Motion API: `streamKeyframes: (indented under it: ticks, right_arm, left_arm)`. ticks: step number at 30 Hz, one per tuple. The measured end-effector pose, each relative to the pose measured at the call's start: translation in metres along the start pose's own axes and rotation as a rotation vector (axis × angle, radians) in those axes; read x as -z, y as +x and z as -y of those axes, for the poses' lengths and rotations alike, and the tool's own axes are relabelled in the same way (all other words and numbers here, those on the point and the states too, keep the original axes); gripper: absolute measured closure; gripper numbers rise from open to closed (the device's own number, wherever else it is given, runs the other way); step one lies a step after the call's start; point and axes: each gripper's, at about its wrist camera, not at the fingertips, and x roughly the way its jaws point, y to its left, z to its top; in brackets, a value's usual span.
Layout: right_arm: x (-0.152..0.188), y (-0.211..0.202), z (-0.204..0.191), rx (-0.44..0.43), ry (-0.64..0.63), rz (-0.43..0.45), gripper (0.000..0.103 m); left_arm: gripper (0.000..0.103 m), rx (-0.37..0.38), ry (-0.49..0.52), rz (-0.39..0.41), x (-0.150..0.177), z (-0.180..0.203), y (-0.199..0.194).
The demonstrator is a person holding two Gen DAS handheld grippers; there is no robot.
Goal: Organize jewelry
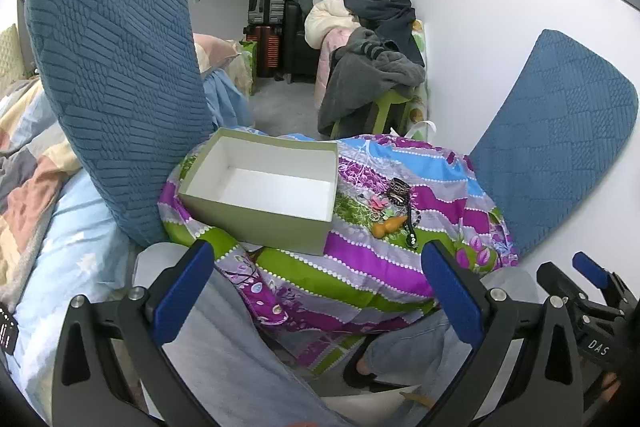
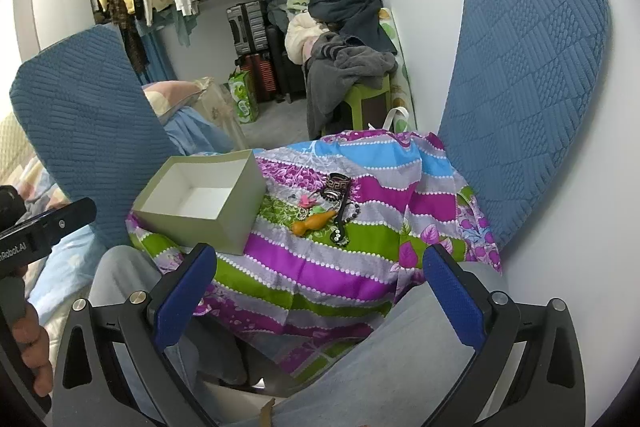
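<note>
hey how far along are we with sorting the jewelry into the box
Done: nothing yet; the open box looks empty. In hand: nothing; the left gripper and right gripper are both open, short of the cloth. Left: the whole jewelry pile beside the box still has to go in.

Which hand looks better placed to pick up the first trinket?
Probably the right. The jewelry pile lies on the right half of the cloth, beside the empty box, nearer the open right tool. The left tool, also open, faces the box more.
</note>
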Motion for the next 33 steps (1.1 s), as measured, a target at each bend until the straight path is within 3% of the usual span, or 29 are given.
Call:
streamKeyframes:
  ticks: [33]
  right_arm:
    - [0.0006, -0.0023, -0.0004, 0.007, -0.002, 0.003, 0.0]
  left_arm:
    - [0.0, -0.021, 0.0, -0.025, 0.0037, -0.0069, 0.0065]
